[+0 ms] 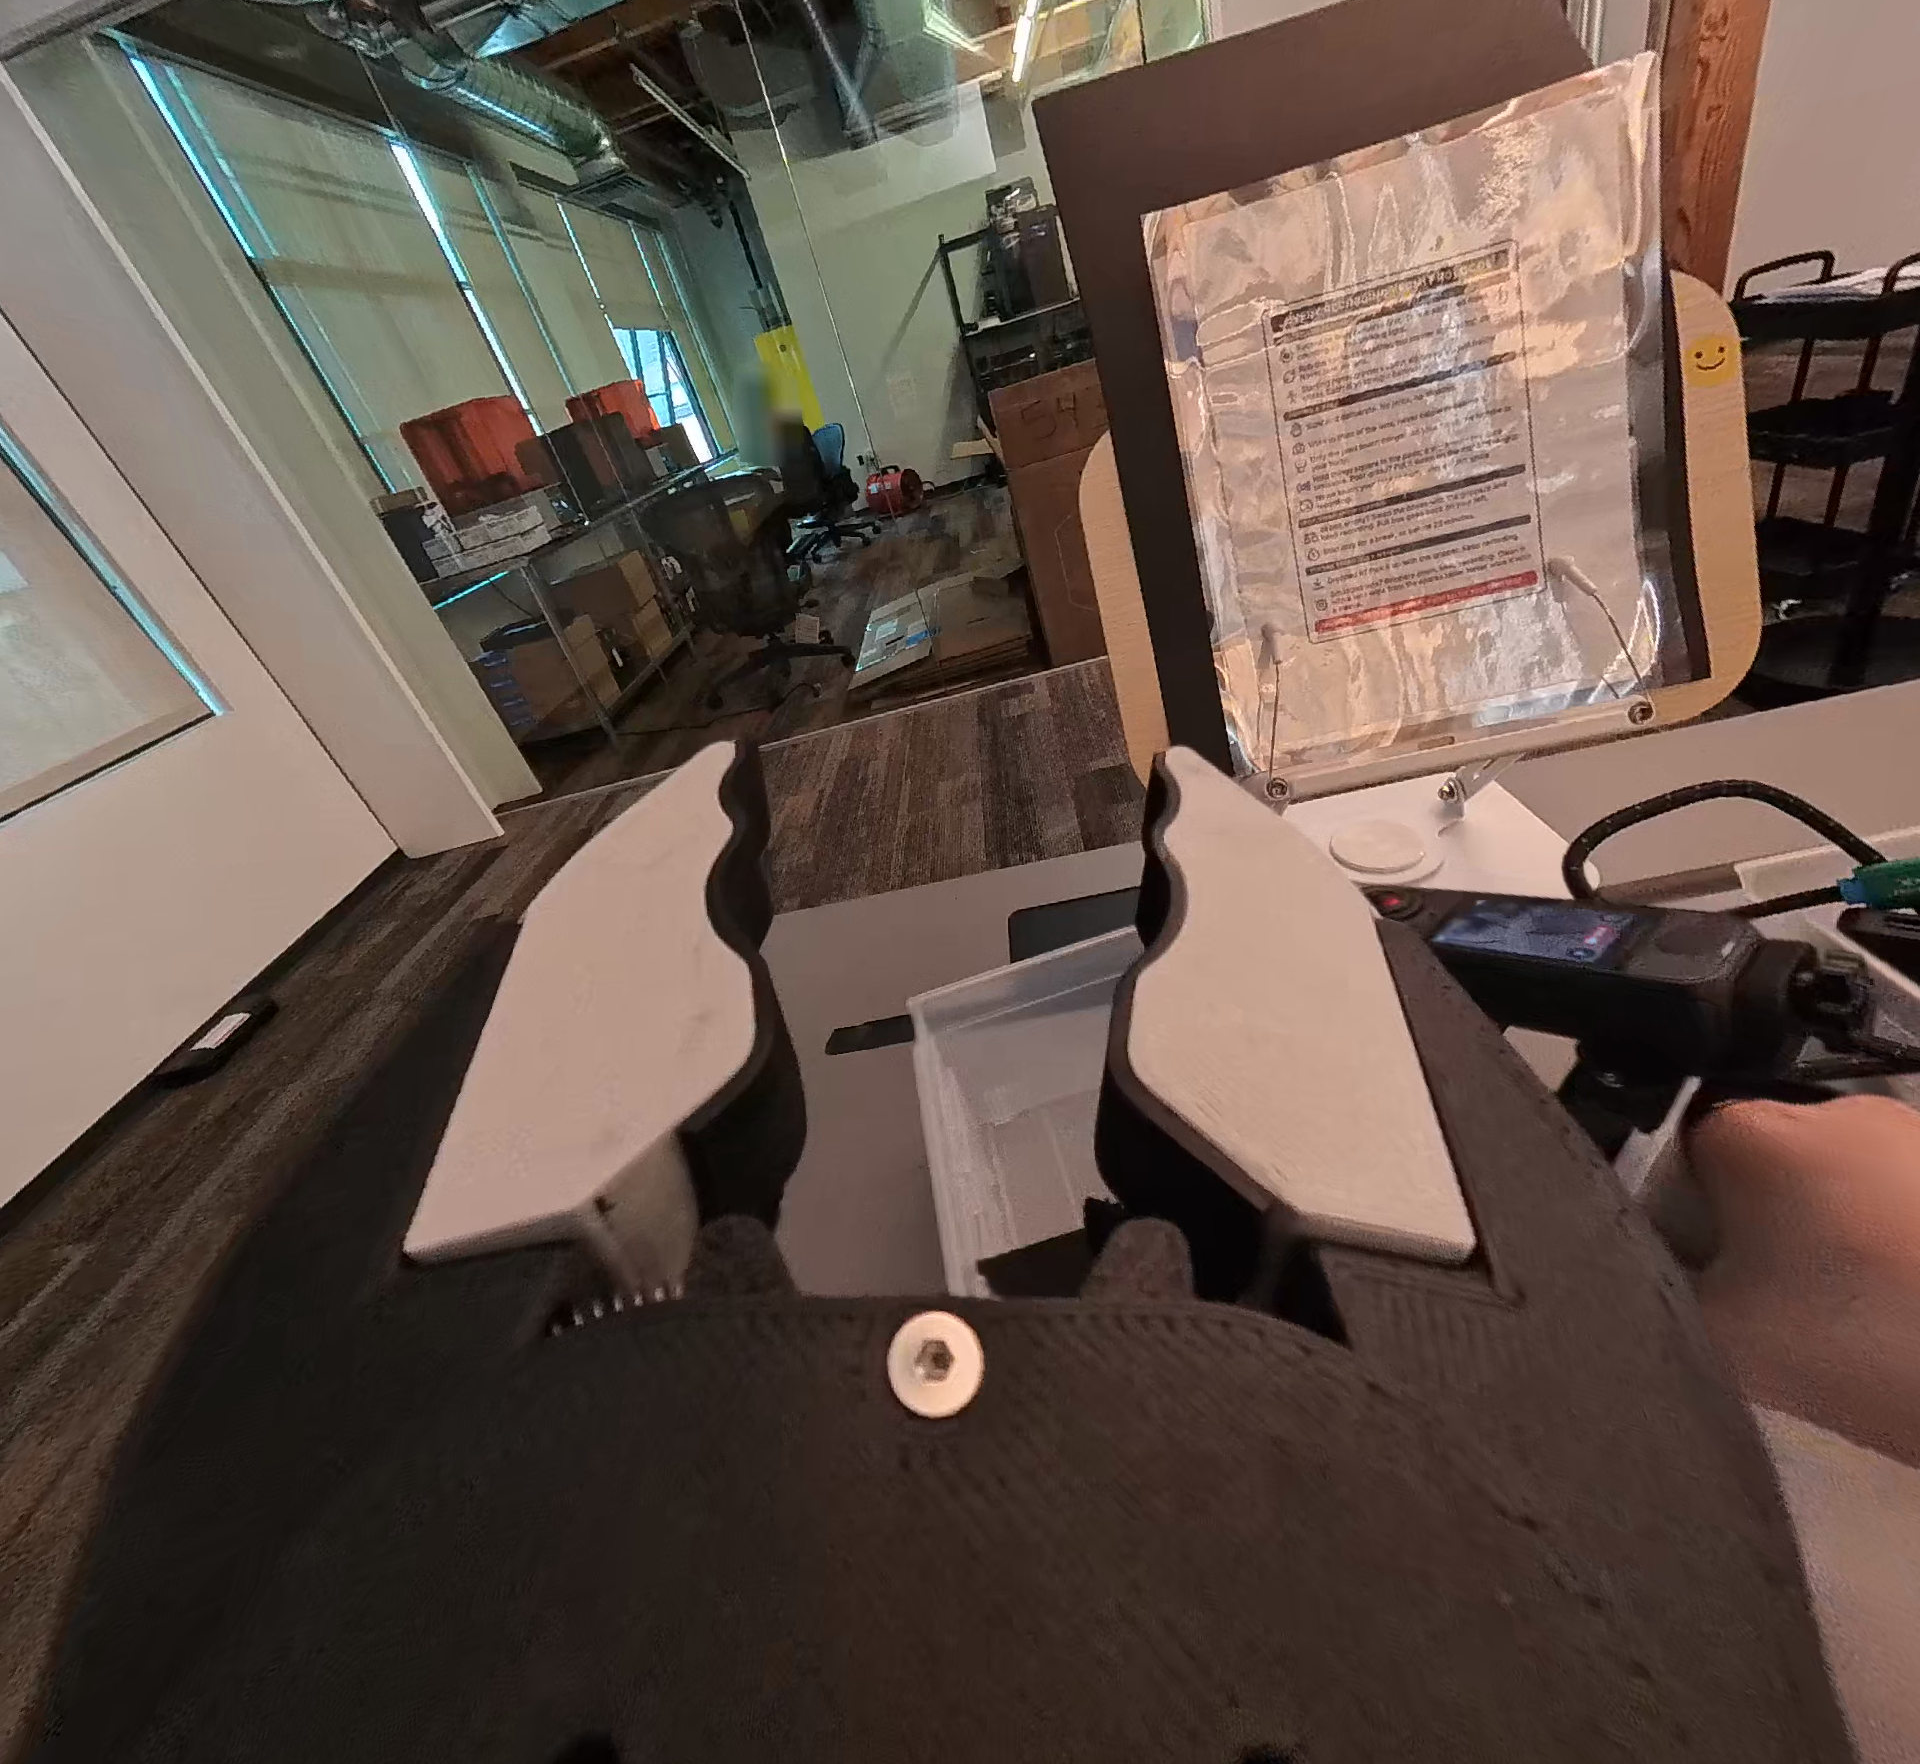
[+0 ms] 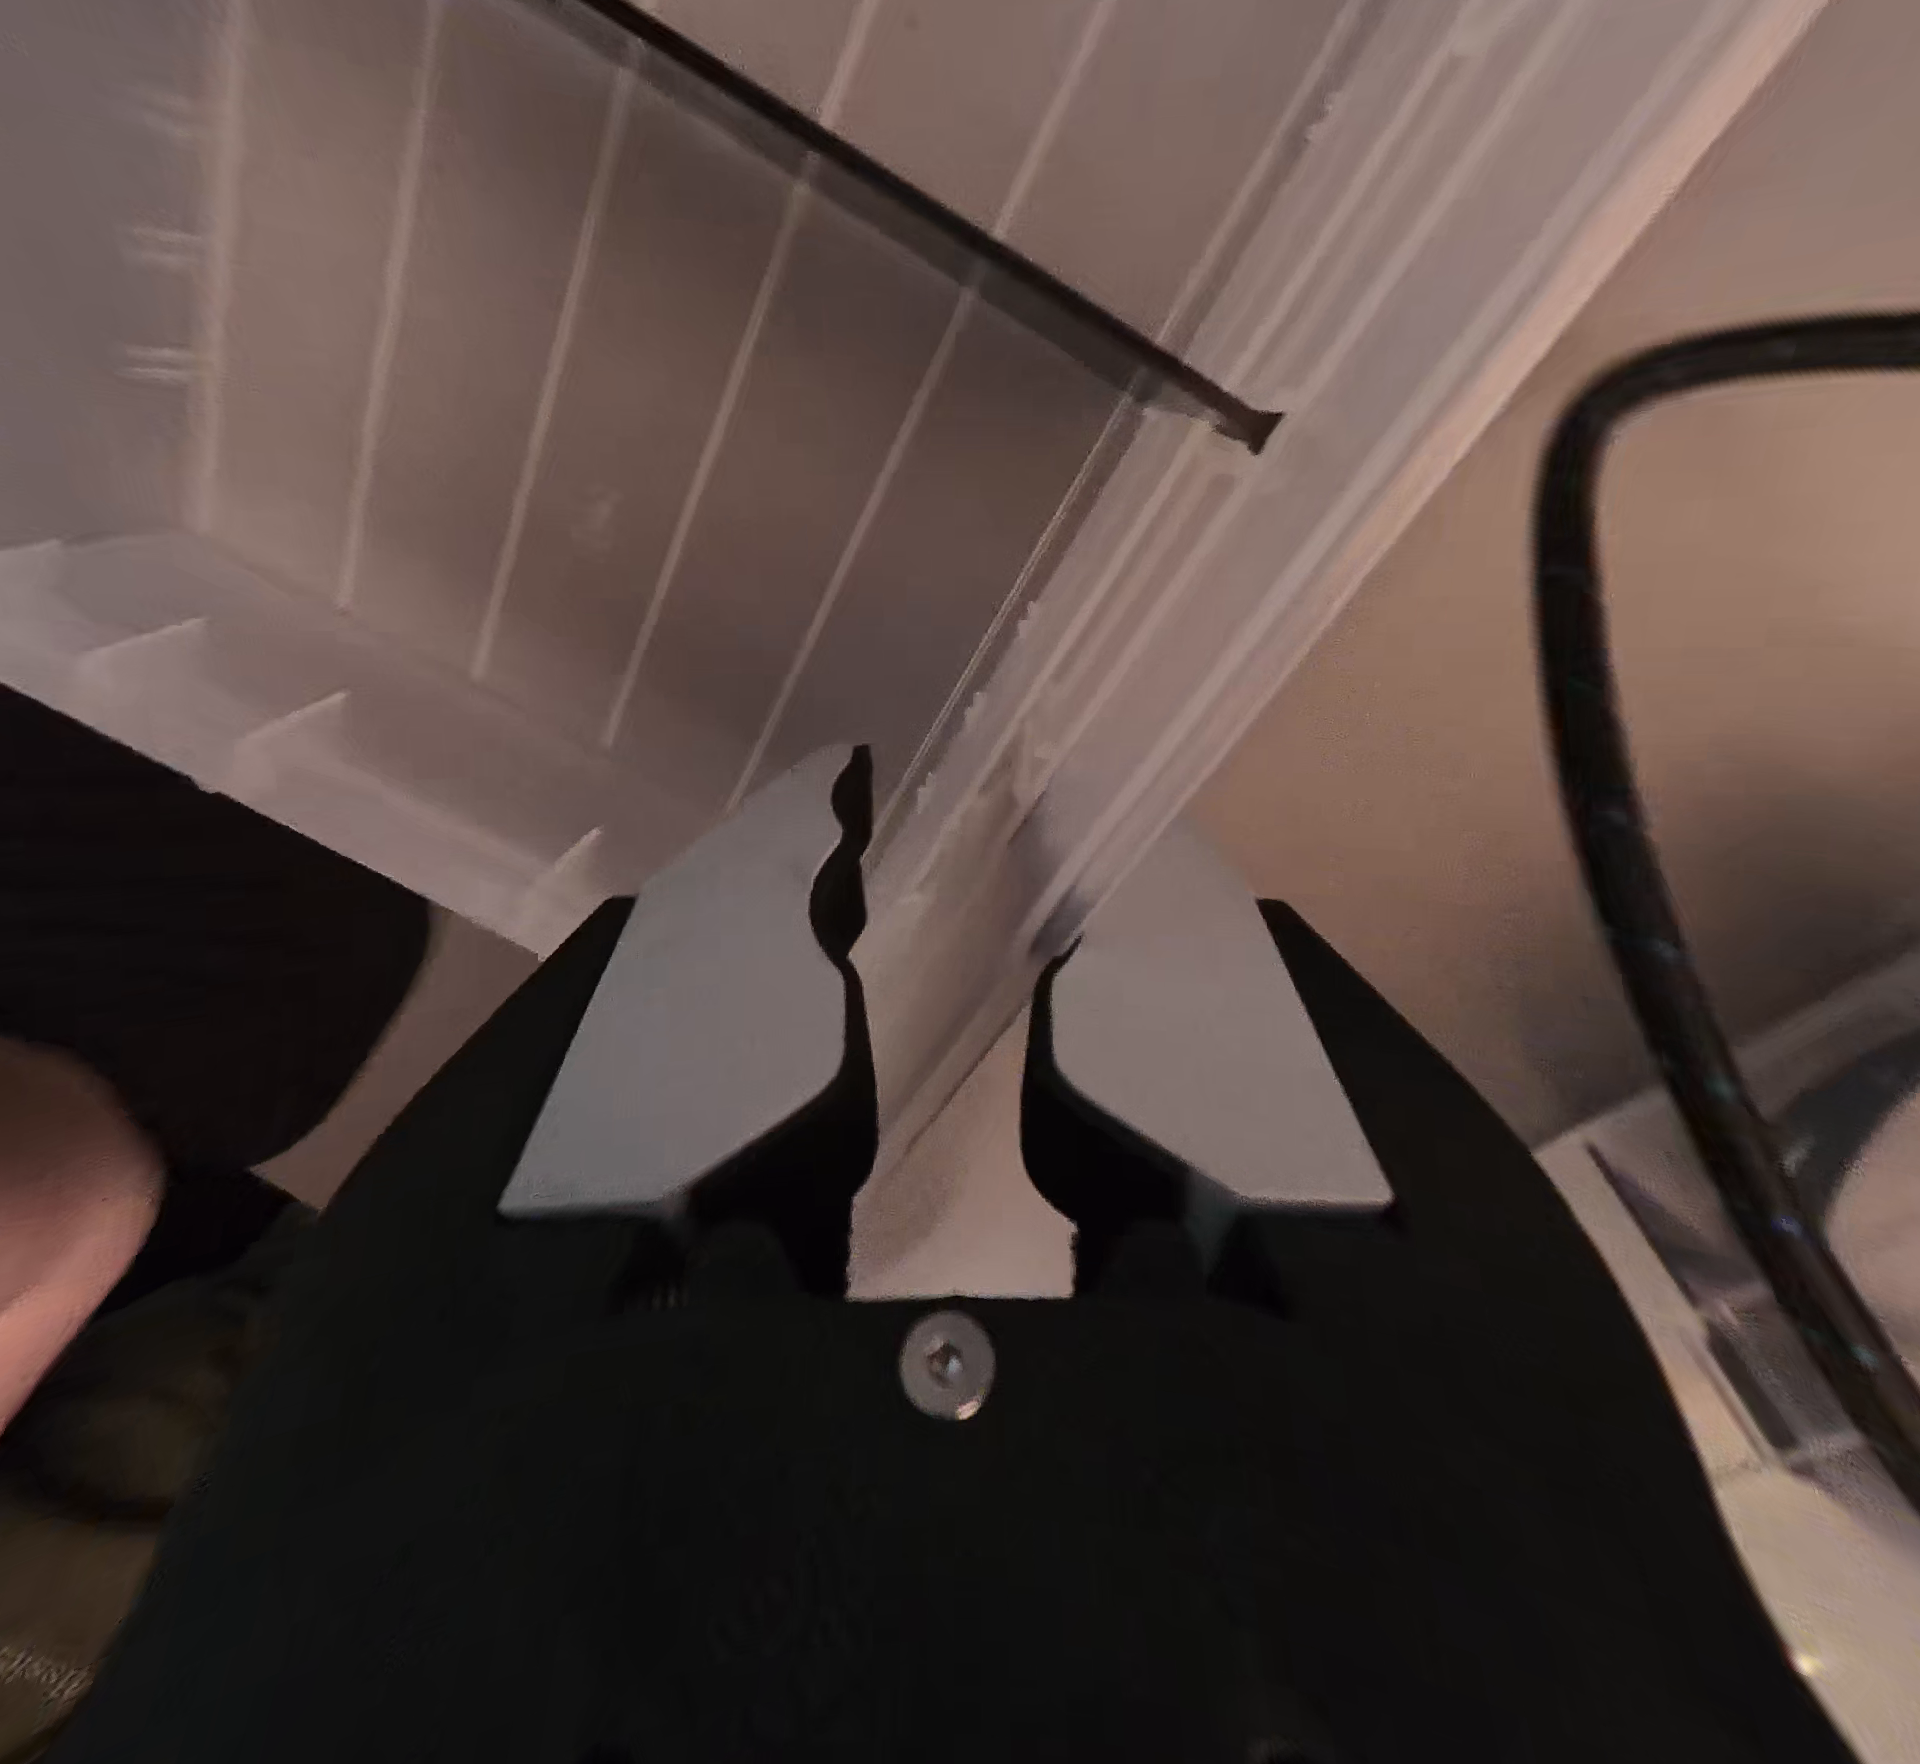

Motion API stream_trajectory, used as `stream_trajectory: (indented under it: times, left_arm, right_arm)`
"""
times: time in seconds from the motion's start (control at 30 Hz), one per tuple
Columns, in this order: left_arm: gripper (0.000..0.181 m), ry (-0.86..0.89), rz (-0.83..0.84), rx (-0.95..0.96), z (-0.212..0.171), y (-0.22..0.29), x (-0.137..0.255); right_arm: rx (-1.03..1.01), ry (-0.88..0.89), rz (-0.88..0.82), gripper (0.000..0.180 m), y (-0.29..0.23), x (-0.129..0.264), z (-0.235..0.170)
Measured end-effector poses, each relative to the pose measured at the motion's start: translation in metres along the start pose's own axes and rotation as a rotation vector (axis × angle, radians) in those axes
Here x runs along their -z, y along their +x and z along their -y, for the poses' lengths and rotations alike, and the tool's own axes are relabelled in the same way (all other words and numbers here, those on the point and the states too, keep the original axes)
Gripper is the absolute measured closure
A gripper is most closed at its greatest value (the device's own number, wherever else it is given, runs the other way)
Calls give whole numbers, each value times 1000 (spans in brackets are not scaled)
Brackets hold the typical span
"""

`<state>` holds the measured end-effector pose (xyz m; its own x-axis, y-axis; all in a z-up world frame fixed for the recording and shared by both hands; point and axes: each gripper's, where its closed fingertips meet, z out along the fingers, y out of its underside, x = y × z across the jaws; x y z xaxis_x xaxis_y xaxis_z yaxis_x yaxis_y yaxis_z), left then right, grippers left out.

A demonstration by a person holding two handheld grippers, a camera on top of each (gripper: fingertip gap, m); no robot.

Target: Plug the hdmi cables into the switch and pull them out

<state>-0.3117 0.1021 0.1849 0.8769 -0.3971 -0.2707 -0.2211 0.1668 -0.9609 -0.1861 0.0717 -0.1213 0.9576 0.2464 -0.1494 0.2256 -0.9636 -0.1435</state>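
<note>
My left gripper [image 1: 956,779] is open and empty, held above the grey table [image 1: 862,945] with a clear plastic bin [image 1: 997,1091] below its fingers. My right gripper [image 2: 956,831] has its jaws a little apart, astride the wall of the clear bin [image 2: 644,364]. The bin's rim covers the right fingertip. I cannot tell if the pads touch the wall. A black braided cable [image 2: 1590,779] loops on the right. It also shows in the left wrist view [image 1: 1662,805], above the right gripper's camera [image 1: 1558,956]. I see no switch that I can identify.
A stand with a plastic-covered sheet [image 1: 1403,467] rises at the table's far edge, a white disc [image 1: 1382,850] before it. A person's hand [image 1: 1818,1278] is at the right. A dark flat pad [image 1: 1070,925] lies on the table. A dark strip [image 2: 831,156] crosses the bin.
</note>
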Motion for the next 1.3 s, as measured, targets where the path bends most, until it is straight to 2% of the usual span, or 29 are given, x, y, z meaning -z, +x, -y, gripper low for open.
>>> stream_trajectory:
  times: [0.1,0.23,0.27,0.33,0.43,0.53,0.6,0.73,0.87,0.97,1.03,1.13,1.2,1.3]
  left_arm:
    - [112,-15,-13,-1,-3,3,-3]
    - [112,-47,-27,-25,-9,7,-5]
    - [113,-50,-29,-29,-9,8,-5]
    - [113,-51,-36,-31,-9,9,-5]
    - [115,-35,-41,-18,-5,9,-3]
    - [114,-16,-47,38,2,9,3]
    - [114,36,-64,162,17,8,17]
    - [116,299,-211,377,70,16,73]
    - [118,568,-198,403,109,5,140]
    - [130,847,-205,499,129,-11,194]
    - [135,939,-249,547,133,-13,214]
    - [133,935,-314,578,135,-4,214]
    - [130,861,-358,631,130,5,196]
    - [122,635,-626,777,118,52,147]
  right_arm:
    - [17,21,-39,154,0,-4,15]
    - [-86,-81,-51,142,14,-26,20]
    - [-90,-115,-6,145,10,-29,19]
    - [-102,-136,93,165,-3,-28,22]
    - [-96,-168,25,174,0,-27,24]
    - [-67,-180,47,175,-8,-27,30]
    - [-51,-185,87,175,-21,-25,35]
    - [8,-116,189,175,-52,-4,56]
    - [122,-30,237,175,-72,62,77]
    - [174,62,267,175,-72,142,83]
    - [176,145,298,175,-61,201,79]
    - [129,288,305,175,-18,283,61]
    - [56,385,275,175,27,329,40]
    - [-92,534,170,175,111,379,-7]
